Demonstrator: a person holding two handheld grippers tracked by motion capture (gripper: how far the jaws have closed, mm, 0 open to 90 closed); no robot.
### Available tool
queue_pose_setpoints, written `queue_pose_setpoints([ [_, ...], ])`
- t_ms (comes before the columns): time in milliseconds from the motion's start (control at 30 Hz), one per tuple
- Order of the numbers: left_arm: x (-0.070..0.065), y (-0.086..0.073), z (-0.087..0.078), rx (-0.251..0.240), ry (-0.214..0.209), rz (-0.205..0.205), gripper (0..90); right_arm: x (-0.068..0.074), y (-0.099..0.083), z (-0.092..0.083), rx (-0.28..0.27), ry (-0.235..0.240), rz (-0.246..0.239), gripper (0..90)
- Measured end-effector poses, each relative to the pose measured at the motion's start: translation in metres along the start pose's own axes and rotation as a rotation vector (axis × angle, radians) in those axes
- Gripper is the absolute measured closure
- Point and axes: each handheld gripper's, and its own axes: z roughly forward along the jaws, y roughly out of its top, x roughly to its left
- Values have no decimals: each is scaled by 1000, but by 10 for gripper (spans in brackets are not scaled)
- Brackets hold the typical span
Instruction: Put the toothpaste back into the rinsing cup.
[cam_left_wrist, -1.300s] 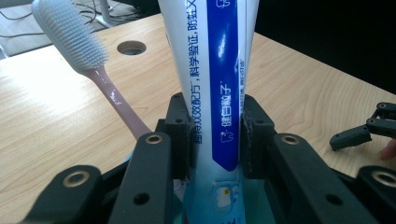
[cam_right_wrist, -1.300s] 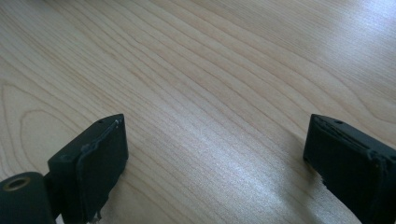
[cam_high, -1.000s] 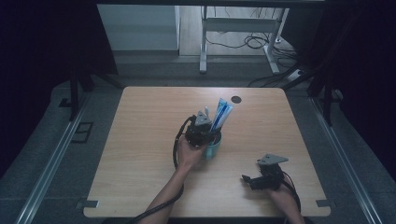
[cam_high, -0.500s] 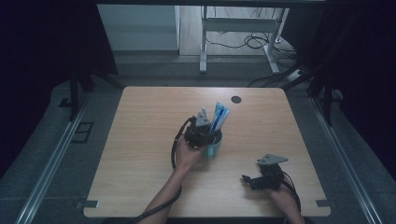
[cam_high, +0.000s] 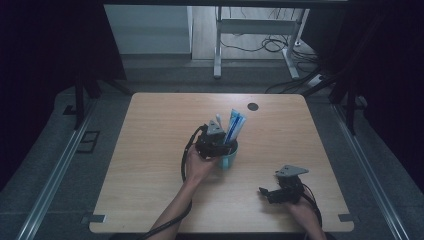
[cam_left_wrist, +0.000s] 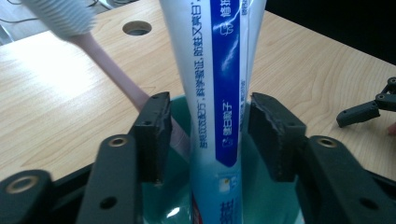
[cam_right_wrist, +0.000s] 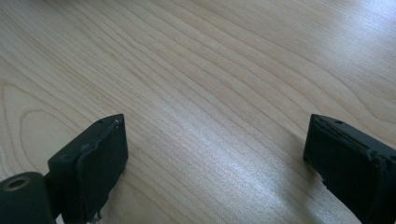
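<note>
At the table's (cam_high: 150, 150) middle, the left gripper (cam_high: 216, 141) is sitting over the teal cup (cam_high: 229, 159), covering most of its rim in the high view, so the cup's contents are hard to make out there. The left gripper view is showing more: the tube (cam_left_wrist: 215, 93) is standing in the cup (cam_left_wrist: 261, 200) between the jaws, which have just been opening and are standing apart, clear of it on both sides, while its top is running out of frame. A pink toothbrush (cam_left_wrist: 112, 70) is leaning beside it, its head blurred. Near the front edge, the right gripper (cam_high: 280, 194) is resting well apart, its jaws gaping wide over bare wood in its own view. A round hole (cam_high: 253, 106) is lying beyond the cup.
</note>
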Motion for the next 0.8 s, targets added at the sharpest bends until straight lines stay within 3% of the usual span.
queue_pose_setpoints([
  [467,1,0,-17,14,-35,4,210,0,0,0,0,0,0,64],
  [800,3,-2,-30,30,-49,-2,88,0,0,0,1,0,0,64],
])
